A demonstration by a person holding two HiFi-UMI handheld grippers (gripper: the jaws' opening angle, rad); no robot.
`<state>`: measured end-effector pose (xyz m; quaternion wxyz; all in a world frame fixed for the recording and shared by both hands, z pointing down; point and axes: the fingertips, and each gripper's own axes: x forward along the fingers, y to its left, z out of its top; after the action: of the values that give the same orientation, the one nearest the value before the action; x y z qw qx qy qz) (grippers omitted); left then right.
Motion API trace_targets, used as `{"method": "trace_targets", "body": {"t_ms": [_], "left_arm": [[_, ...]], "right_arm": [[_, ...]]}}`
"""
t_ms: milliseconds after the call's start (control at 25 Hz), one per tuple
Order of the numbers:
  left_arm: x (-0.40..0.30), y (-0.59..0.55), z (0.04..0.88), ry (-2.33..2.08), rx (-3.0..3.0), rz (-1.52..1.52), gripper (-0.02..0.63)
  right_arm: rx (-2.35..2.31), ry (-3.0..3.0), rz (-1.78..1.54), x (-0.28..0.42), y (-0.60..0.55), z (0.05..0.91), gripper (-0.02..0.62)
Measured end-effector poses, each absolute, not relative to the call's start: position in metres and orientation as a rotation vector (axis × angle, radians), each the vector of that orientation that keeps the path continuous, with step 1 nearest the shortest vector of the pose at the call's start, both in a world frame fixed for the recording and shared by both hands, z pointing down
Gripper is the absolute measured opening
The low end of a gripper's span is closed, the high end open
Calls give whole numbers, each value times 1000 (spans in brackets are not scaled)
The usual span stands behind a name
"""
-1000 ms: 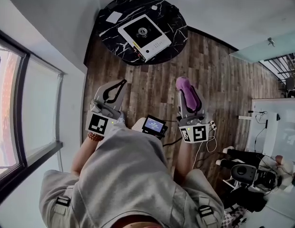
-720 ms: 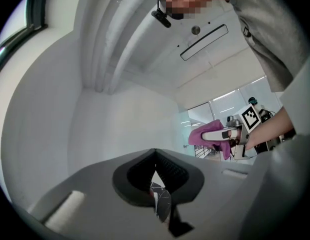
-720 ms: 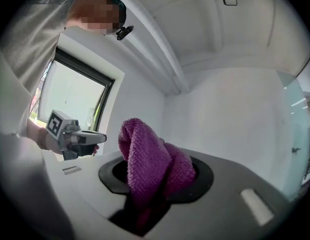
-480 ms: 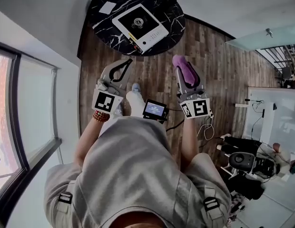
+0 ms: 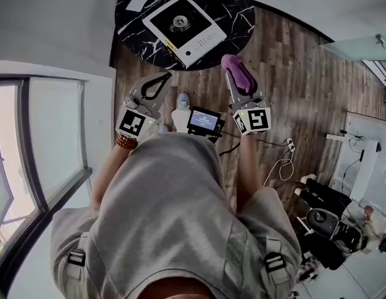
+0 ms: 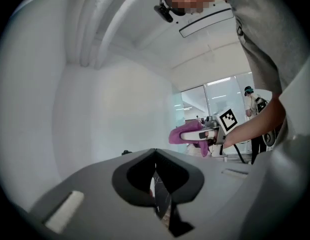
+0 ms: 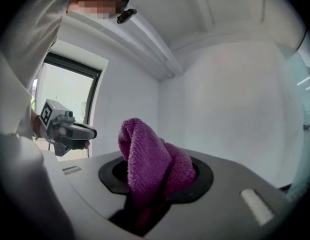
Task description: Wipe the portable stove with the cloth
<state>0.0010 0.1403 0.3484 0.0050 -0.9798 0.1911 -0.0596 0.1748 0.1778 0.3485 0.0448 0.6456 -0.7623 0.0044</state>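
Currently your right gripper (image 5: pixel 232 67) has its jaws clamped on the purple cloth (image 5: pixel 238 75), which bulges past the tips. Your left gripper (image 5: pixel 163 77) has its jaws fully together, with nothing between them. The stove (image 5: pixel 183 27) sits on the round black table (image 5: pixel 238 6), well apart from both. Expect a light, soft, floppy cloth: grip the bunched middle and wipe with the loose fold.

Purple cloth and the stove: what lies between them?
Head view: only wooden floor and a strip of the black table separate cloth from stove.
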Motion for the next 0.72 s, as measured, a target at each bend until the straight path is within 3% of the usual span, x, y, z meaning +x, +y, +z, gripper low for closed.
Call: {"method": "trace_targets", "body": {"t_ms": [560,720], "left_arm": [[56,88,438,752,-3106,-423,1],[70,80,483,637,-3148,-503,84]], "right_arm": [[1712,-2376,251,251,70,474,173],[1704,-2280,351,283,38,521,173]]}}
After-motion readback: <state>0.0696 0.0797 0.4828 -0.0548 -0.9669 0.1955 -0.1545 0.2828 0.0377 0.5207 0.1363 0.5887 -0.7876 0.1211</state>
